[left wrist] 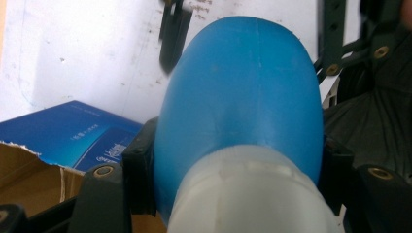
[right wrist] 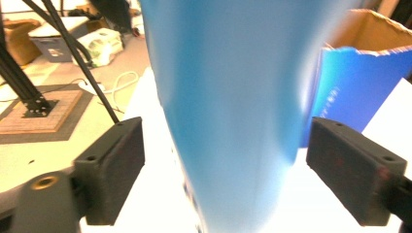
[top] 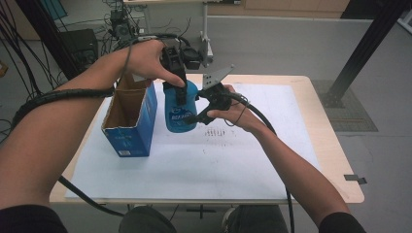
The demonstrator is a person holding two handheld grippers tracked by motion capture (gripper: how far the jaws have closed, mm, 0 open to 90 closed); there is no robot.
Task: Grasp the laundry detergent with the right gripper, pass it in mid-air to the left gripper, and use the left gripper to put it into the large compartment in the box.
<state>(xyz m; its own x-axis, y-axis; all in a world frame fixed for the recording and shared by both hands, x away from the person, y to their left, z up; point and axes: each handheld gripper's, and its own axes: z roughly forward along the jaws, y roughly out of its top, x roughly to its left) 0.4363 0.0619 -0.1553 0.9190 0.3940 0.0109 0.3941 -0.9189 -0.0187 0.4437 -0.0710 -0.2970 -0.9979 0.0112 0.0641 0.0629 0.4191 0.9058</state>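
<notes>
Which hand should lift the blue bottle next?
The left one, probably. The left gripper is clamped on the blue bottle near its top, beside the open box. The right gripper has its pads standing apart from the bottle.

I am holding my left gripper [top: 178,77] pointing downward from above, jaws clamped tight, forearm reaching in across the left. I am keeping my right gripper [top: 201,114] level (jaws standing apart, pads [right wrist: 114,167] pressing nothing), wrist bent inward.
</notes>
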